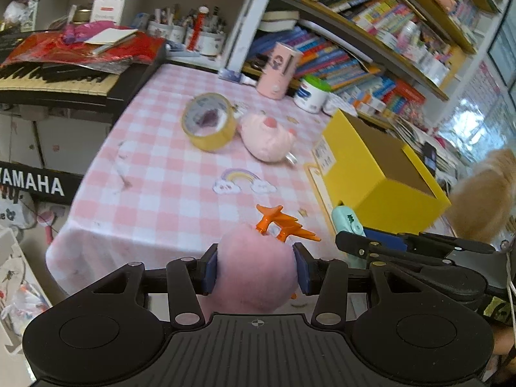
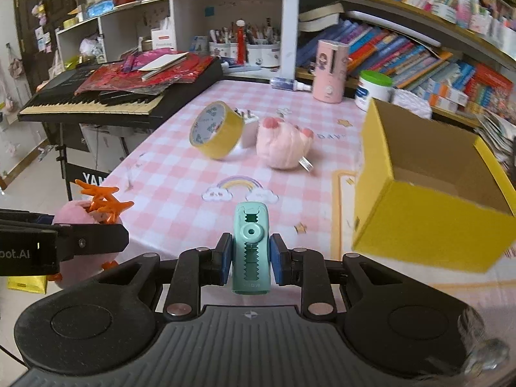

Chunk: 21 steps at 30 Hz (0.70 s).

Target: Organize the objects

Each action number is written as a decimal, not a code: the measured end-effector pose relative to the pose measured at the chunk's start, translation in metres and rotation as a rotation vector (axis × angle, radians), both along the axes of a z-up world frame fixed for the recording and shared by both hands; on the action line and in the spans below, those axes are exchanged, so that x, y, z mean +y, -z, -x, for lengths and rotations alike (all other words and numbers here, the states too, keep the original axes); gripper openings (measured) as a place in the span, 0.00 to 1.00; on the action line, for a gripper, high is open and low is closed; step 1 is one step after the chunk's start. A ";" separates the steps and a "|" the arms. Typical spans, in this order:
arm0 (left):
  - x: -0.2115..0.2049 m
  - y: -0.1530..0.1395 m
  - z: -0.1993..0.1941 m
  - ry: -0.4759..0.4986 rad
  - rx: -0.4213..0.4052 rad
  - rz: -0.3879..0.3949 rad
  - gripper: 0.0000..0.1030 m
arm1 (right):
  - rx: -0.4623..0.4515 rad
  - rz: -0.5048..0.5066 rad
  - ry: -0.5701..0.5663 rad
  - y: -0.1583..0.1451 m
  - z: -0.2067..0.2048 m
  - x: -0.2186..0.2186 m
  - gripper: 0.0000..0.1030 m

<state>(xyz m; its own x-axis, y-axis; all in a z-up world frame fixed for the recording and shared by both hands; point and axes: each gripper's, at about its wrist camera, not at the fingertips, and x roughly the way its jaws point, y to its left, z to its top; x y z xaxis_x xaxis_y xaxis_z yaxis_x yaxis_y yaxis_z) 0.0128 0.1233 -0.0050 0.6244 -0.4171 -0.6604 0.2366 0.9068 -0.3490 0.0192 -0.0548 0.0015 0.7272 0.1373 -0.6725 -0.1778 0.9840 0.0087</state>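
A desk [image 2: 180, 174] under a pink checked cloth carries an open yellow cardboard box [image 2: 429, 219] at the right, its far side cut off by the frame, with a roll of yellow tape [image 2: 216, 130] and a pink plush slipper [image 2: 283, 146] mid-desk hiding most of a small white item between them. The left tool [image 1: 256, 269] clamps a pink plush toy [image 1: 256, 274] with orange antlers, its face hidden. The right tool [image 2: 250, 258] grips a mint-green eraser case [image 2: 250, 245] upright, its lettering unreadable.
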 end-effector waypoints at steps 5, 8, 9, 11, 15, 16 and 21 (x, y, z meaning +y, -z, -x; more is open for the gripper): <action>-0.017 0.004 0.010 0.078 0.015 -0.013 0.44 | 0.009 -0.009 0.071 0.004 0.029 -0.013 0.23; -0.029 0.005 0.015 0.134 0.014 -0.012 0.44 | 0.010 -0.015 0.123 0.006 0.046 -0.024 0.23; -0.033 0.004 0.016 0.151 0.013 -0.013 0.44 | 0.010 -0.016 0.142 0.005 0.050 -0.028 0.23; -0.041 0.003 0.017 0.187 0.009 -0.013 0.44 | 0.012 -0.021 0.184 0.005 0.059 -0.037 0.23; -0.058 0.003 0.018 0.243 0.007 -0.008 0.44 | 0.013 -0.021 0.249 0.005 0.072 -0.052 0.23; -0.062 0.003 0.018 0.257 0.008 -0.007 0.44 | 0.013 -0.019 0.263 0.004 0.075 -0.056 0.23; -0.086 0.005 0.017 0.322 0.011 -0.005 0.44 | 0.020 -0.016 0.327 0.005 0.088 -0.075 0.23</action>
